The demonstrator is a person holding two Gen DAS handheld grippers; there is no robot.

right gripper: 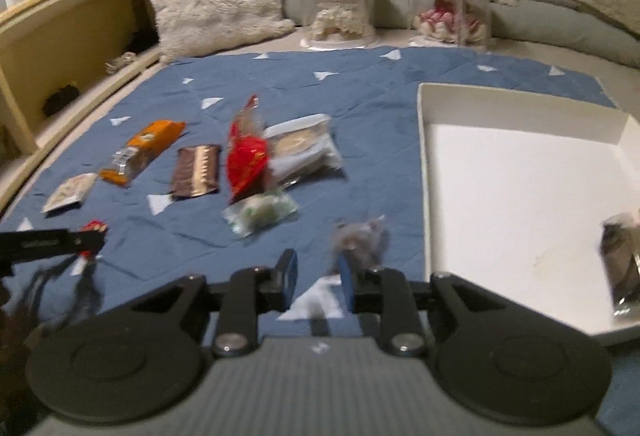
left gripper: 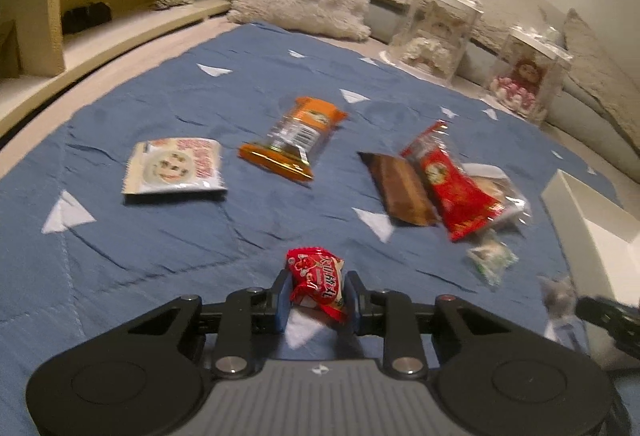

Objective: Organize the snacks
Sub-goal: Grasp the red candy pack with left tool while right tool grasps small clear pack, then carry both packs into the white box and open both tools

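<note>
The left gripper (left gripper: 316,302) pinches a small red crinkly snack packet (left gripper: 317,282) between its blue-padded fingers, the packet held just above the blue quilted bed cover with white triangles (left gripper: 160,236).

Taking the white shallow cardboard tray (right gripper: 520,196) as the landmark: the right gripper (right gripper: 318,286) hovers beside the tray's near left corner, its fingers a little apart with nothing between the pads. A blurred small grey wrapped snack (right gripper: 360,240) lies on the cover just beyond its right finger; whether they touch cannot be told. A dark shiny packet (right gripper: 622,268) sits inside the tray at its right edge.

Left of the tray lie a pale green-white wrapped sweet (right gripper: 260,214), a clear bag of round biscuits (right gripper: 300,152), a red foil pouch (right gripper: 246,160), a brown wafer bar (right gripper: 196,172), an orange-ended transparent packet (right gripper: 140,152) and, farthest from the tray, a flat white square sachet (right gripper: 70,192).
</note>
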